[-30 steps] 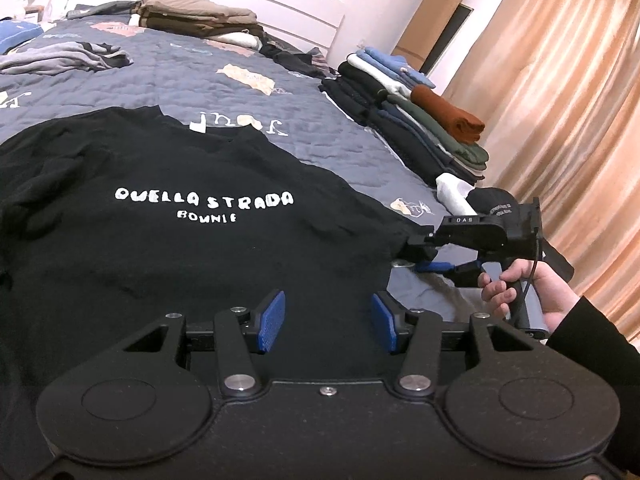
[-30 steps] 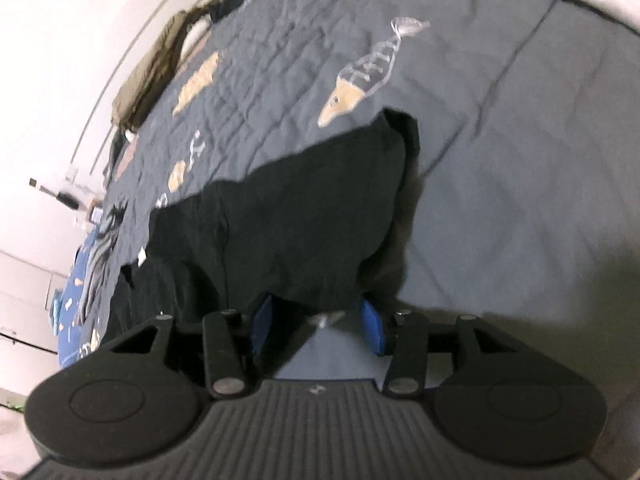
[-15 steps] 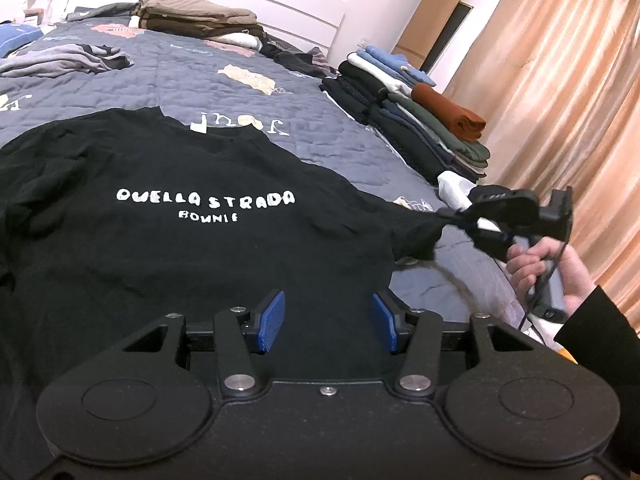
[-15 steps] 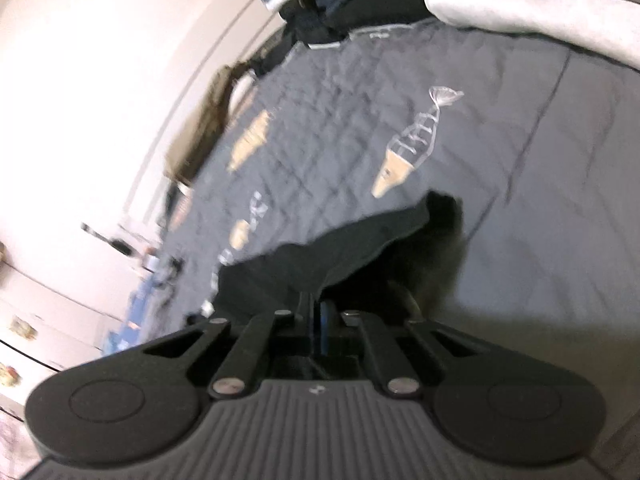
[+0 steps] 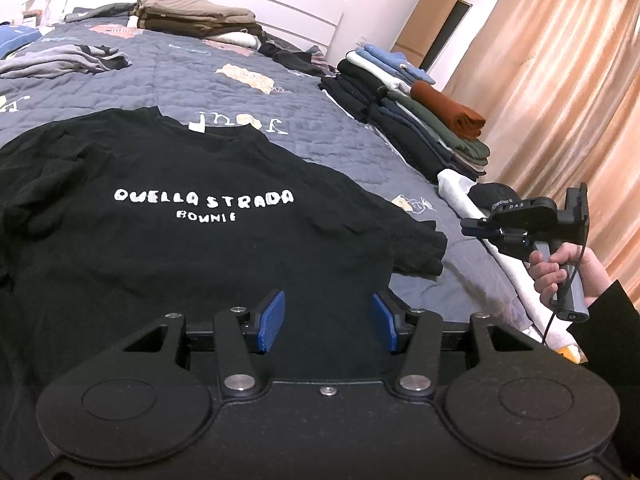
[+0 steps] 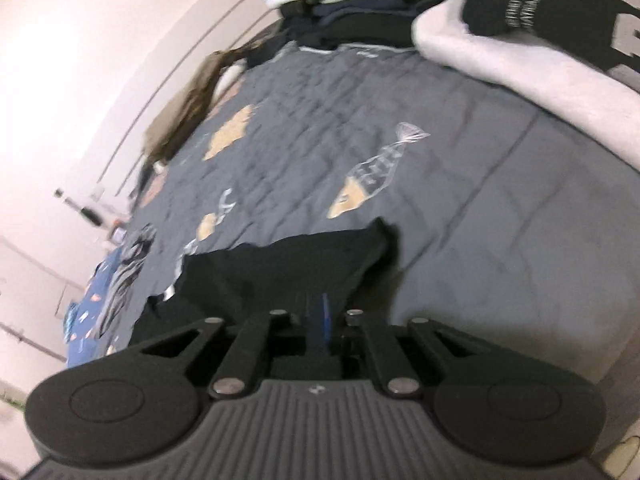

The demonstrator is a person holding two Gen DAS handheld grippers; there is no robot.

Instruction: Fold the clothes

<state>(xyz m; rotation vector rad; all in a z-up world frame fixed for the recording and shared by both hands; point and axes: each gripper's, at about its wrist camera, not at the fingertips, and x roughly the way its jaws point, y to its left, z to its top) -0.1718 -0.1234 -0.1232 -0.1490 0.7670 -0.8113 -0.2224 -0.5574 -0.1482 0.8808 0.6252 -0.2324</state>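
Surface: grey quilted bedspread (image 5: 304,120) with appliqué patches, bedroom.
Garment: black cotton T-shirt with white lettering (image 5: 168,240), spread flat, front up, unfolded.
Left gripper (image 5: 328,322): jaws apart, empty, over the hem.
Right gripper (image 6: 320,320): blue pads nearly together, just opening, nothing clamped; sleeve edge (image 5: 424,248) lies free.
Done: folded clothes stack (image 5: 420,120) along the bed's edge.
Left: every fold on this shirt.

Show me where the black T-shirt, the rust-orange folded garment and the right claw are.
black T-shirt (image 5: 200,248): left wrist view, chest below the print.
rust-orange folded garment (image 5: 448,110): left wrist view, top face.
right claw (image 5: 466,227): left wrist view, fingertips.
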